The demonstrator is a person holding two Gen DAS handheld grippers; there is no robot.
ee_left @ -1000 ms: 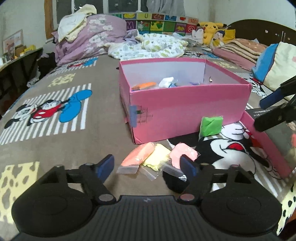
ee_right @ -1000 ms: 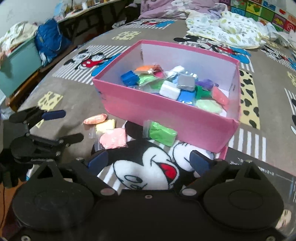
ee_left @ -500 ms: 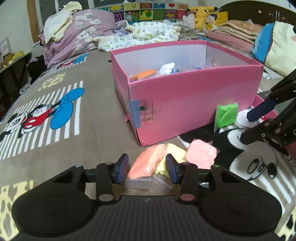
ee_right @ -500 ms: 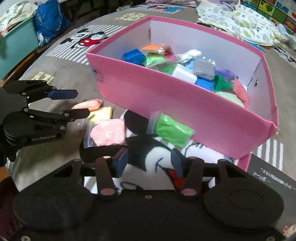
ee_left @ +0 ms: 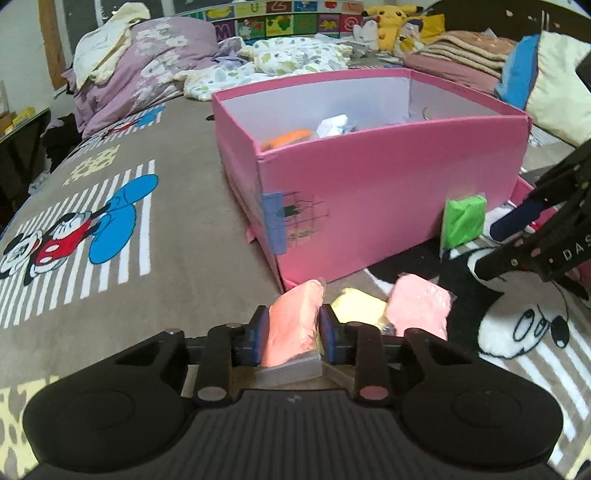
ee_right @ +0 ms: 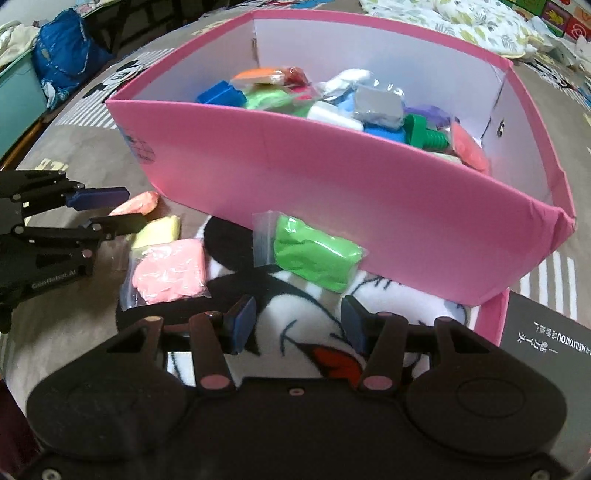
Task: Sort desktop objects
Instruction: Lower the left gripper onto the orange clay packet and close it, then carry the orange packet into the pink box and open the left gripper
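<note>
My left gripper (ee_left: 291, 332) is shut on an orange clay bag (ee_left: 293, 325) lying on the blanket in front of the pink box (ee_left: 388, 206). The bag also shows in the right wrist view (ee_right: 136, 204), between the left gripper's fingers (ee_right: 99, 197). A yellow clay bag (ee_left: 360, 308) and a pink clay bag (ee_left: 419, 312) lie just right of it. A green clay bag (ee_right: 314, 254) leans against the box wall (ee_right: 332, 192). My right gripper (ee_right: 297, 325) is open and empty, just short of the green bag. The box holds several coloured clay bags.
A pink lid with a dark sheet (ee_right: 546, 339) lies right of the box. Bedding and pillows (ee_left: 140, 74) pile at the far end of the bed. A plush toy (ee_left: 388, 18) sits at the back. The Mickey blanket (ee_left: 110, 236) stretches to the left.
My left gripper moved forward and closed on the orange clay bag. My right gripper moved closer to the green bag and its fingers narrowed, then stayed open.
</note>
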